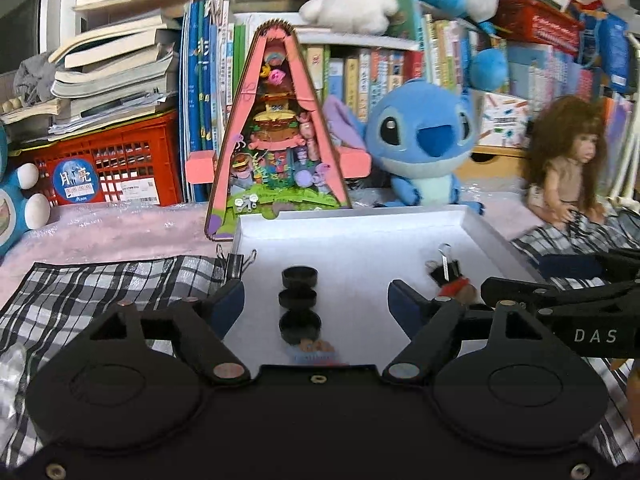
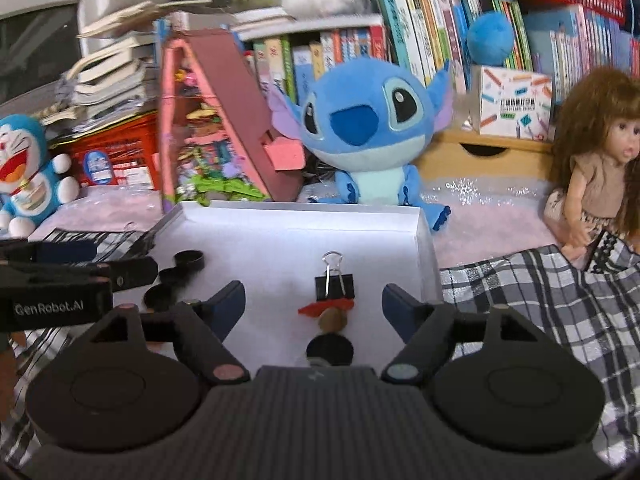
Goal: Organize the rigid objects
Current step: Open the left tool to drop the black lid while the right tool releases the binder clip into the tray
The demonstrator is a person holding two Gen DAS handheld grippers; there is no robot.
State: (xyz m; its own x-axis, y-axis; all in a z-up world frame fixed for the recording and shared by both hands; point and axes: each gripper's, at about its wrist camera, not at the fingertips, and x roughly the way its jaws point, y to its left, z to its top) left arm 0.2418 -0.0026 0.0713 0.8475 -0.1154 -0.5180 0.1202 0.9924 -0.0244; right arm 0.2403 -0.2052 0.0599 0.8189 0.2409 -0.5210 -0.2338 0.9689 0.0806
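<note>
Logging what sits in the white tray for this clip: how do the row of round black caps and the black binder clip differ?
The round black caps are three low discs lined up in a row on the tray's left side; the binder clip is a single boxy piece on the right side. The caps are plain black all over, while the binder clip carries a silver wire handle. Both are black and lie in the white tray, gripped by no fingers.

A shallow white tray [image 1: 476, 232] holds the lot. Three round black caps [image 1: 300, 300] lie in a row running from six to twelve o'clock on its left half. At three o'clock from them lies a black binder clip [image 2: 335, 285], handles towards twelve, touching a red-and-brown figure [image 2: 330, 314] at its six.
</note>
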